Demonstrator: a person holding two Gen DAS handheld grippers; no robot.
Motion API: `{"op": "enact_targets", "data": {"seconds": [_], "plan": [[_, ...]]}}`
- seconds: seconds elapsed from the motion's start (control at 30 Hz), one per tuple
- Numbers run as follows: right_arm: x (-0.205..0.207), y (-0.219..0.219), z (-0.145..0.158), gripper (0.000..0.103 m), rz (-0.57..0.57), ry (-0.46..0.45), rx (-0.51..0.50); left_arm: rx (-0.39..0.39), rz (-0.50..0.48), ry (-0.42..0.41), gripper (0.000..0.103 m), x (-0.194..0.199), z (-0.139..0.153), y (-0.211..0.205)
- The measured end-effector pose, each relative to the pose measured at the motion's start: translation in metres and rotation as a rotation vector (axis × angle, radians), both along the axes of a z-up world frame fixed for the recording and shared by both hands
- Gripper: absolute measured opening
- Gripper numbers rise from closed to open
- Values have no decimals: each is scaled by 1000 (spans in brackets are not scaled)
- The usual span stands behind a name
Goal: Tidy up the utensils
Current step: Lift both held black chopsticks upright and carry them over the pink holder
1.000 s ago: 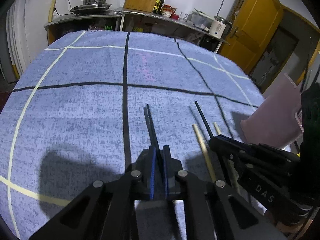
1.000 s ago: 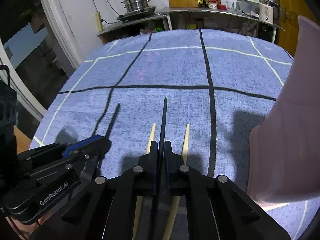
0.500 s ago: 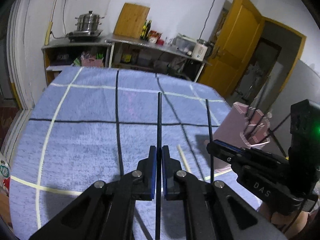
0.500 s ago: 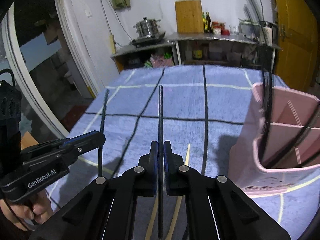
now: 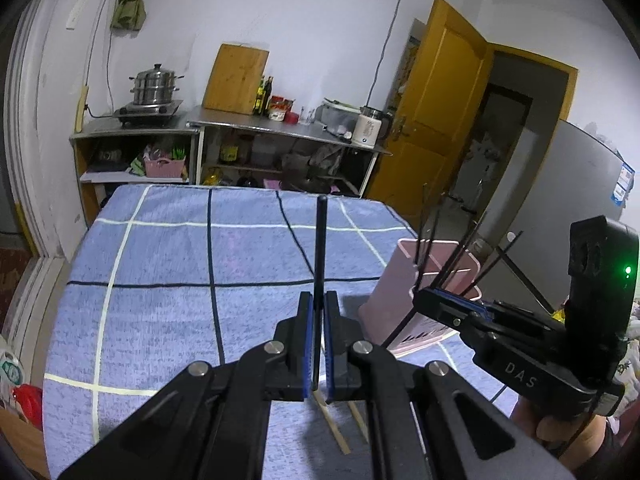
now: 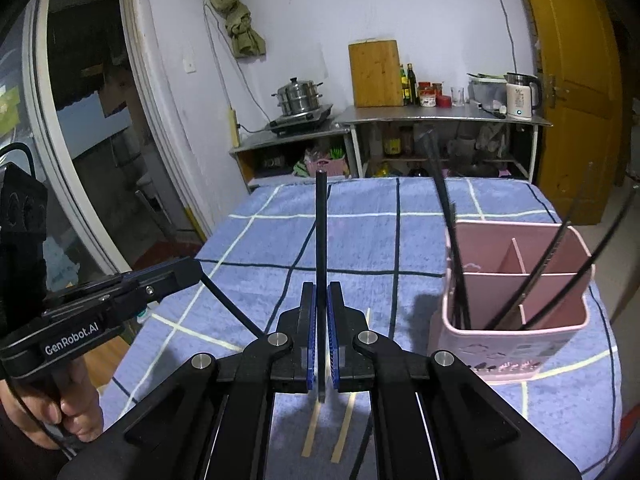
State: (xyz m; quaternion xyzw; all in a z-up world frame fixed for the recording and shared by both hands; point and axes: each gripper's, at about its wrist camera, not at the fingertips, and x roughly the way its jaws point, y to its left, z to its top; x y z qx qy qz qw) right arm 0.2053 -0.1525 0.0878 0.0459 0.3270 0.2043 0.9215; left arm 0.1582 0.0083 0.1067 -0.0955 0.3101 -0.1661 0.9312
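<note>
Each tool, left [image 5: 316, 344] and right [image 6: 321, 338], pinches a black chopstick [image 5: 319, 264], now raised higher above the table [image 5: 160, 264].

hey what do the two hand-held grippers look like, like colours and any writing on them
Both are matte black with blue finger pads and silver screws. The left hand-held gripper reads "GenRobot.AI" in white, with a black cable. The right hand-held gripper reads "DAS", with a green light on its block.

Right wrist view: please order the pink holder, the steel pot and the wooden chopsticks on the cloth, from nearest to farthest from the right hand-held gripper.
1. Wooden chopsticks: on the cloth, directly under the right hand-held gripper, which is shut on a black chopstick.
2. Pink holder: on the table, to the right.
3. Steel pot: on the far counter, by the wall.
</note>
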Motion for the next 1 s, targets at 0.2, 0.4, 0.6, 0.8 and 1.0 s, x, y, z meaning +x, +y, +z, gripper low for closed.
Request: {"op": "enact_targets", "data": {"seconds": [0.2,0.4,0.6,0.8,1.0], "plan": [[-10,-15,14,5,-18,-34,9,0,-25,-12,5,-5,11,-9],[-21,-33,19,5,-49,-46,14,-4,-63,5,5,-6,12,-25],[-28,-57,23,5,-94,-48,23,-10,-123,13,5,-5,16,-51],[-34,-84,39,5,-145,-80,35,-25,-175,-9,5,-1,34,-77],[-33,-107,64,5,-191,-129,41,-37,-203,-53,5,10,60,-95]]}}
